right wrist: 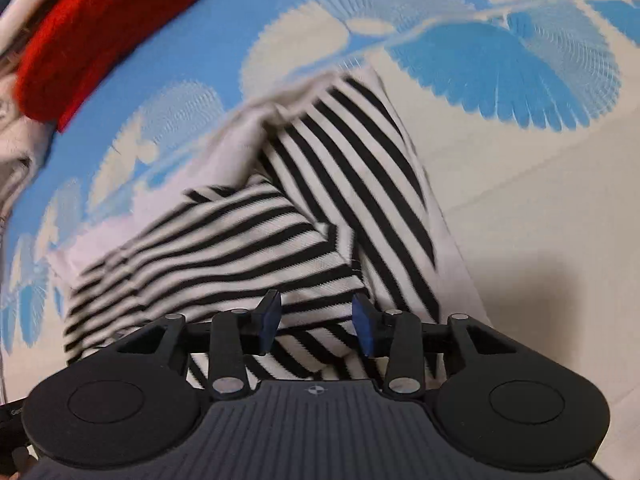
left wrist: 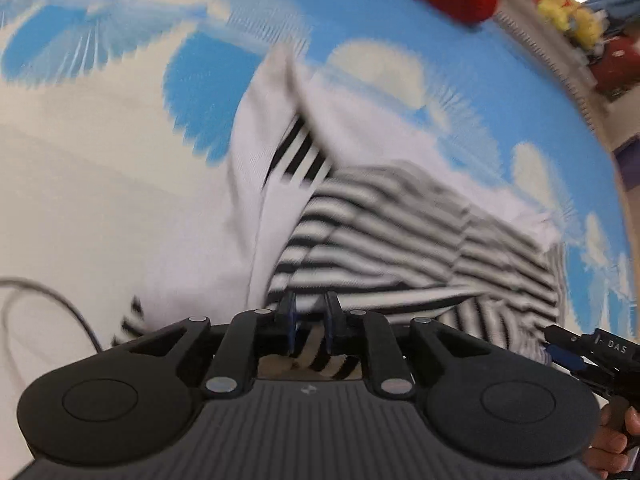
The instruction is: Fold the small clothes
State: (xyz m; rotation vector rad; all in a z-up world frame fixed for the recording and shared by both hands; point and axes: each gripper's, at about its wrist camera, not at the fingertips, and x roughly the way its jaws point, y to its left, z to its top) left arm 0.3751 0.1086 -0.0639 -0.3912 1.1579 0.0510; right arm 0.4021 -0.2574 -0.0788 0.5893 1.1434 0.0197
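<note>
A black-and-white striped garment was seen lying crumpled on a blue-and-cream patterned bedsheet, partly turned so that its plain white inner side was exposed; the left claw was pressed nearly together on a fold of the striped cloth, which was pinched between its blue pads; the left wrist view was blurred, so finer detail of the fabric could not be made out; a dark cable was seen on the sheet at the left of that view

In the right wrist view the striped garment was shown bunched just ahead of the right claw, with 1 sleeve-like striped panel stretched away toward the far side; the right claw was spread apart, its blue pads set on either side of a raised fold of the cloth without closing on it; the right claw was also glimpsed at the lower right edge of the left wrist view, beside the garment's edge; a red cloth item was seen lying well apart from the garment, at the far left of the bedsheet
</note>
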